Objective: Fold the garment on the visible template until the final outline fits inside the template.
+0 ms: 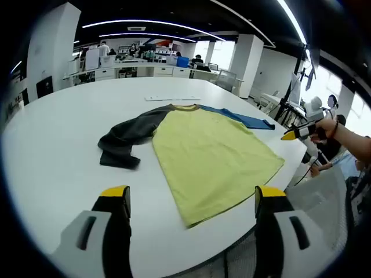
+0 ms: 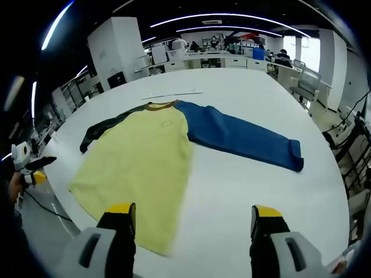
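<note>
A yellow shirt is lying spread and unfolded on the white table, as the left gripper and right gripper, jaws wide and empty, are hovering near its hem, likely needing to grasp a sleeve first.

Both the left gripper and right gripper have grey bodies with black, yellow-tipped jaws.

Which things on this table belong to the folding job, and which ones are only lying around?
For the job:
- the shirt, yellow body, blue sleeve stretched out, dark sleeve bunched
- left gripper, open
- right gripper, open

Lying about:
- thin white strip beyond the collar
- white table
- office desks behind
</note>
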A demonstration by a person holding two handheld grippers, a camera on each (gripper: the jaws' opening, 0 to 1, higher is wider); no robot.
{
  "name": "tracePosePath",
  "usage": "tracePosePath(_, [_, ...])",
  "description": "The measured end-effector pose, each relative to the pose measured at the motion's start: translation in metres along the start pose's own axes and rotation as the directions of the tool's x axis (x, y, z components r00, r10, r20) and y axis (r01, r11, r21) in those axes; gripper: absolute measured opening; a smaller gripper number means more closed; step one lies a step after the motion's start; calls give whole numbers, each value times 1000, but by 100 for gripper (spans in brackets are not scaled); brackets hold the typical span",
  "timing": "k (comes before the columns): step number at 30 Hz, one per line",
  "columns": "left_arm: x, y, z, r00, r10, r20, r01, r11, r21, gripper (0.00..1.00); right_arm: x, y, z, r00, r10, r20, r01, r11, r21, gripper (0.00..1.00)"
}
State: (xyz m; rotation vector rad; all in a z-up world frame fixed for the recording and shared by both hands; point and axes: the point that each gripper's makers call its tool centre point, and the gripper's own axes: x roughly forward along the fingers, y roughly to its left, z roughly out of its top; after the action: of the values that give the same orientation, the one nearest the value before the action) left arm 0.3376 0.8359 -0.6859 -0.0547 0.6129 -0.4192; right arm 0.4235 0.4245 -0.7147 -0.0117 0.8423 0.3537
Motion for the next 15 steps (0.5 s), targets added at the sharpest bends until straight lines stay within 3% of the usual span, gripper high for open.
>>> tracePosePath(6, [0,0,7,1000,12,-3,-12,1000,28,91,3,-32,18,999,-29,27,29,1000,9,78])
tracePosePath(7, [1,1,9,1000,16,0,-16,1000,22,93,4,-42,22,998,-52,22,53,998,-43,78])
tracePosePath(9, [1,1,11,1000,15,7,-15,1000,17,94,5,-54,26,997,-81,15,82,994,-66,78])
tracePosePath(15, [5,5,13,999,39,8,-39,999,-3,96,11,-71,38,996,-86,25,87,996,-17,71])
